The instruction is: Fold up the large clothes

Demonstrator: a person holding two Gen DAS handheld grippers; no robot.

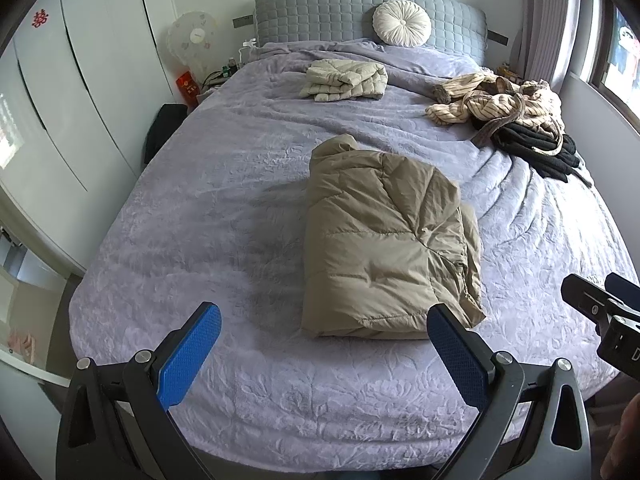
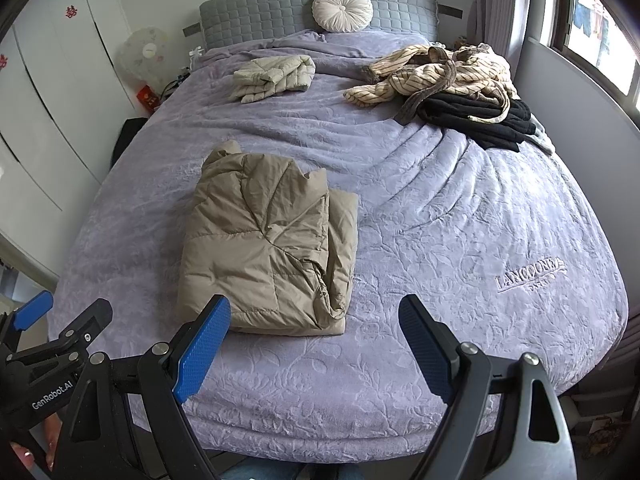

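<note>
1. Blue pads on both tools, nothing between them. Left gripper has its jaws spread wide and empty; right gripper is the same, wide and empty. Both hang over the near edge of the bed, angled down at it.

2. Tan jacket lies folded into a puffy rectangle on the purple cover, just ahead of both tools, not touched by either. Its long axis runs away from the person, toward the headboard.

3. Key relation: in the left wrist view the jacket's near edge sits just past the right-hand pad, ahead and slightly right of centre. In the right wrist view the jacket sits ahead and left, its near edge just behind the left-hand pad. So it lies between the two tools; neither looks clearly nearer.

4. Judgement: this piece looks done or nearly so. A loose layer sticks out along its right side, which may want a tidy.

5. Farther out: a cream jacket, already folded, lies near the headboard. An unfolded heap sits far right: striped robe on top of black clothes. The right tool is on that side, so it is likely the better reach for the heap.

6. Round cushion leans on the headboard; a fan stands far left.
</note>
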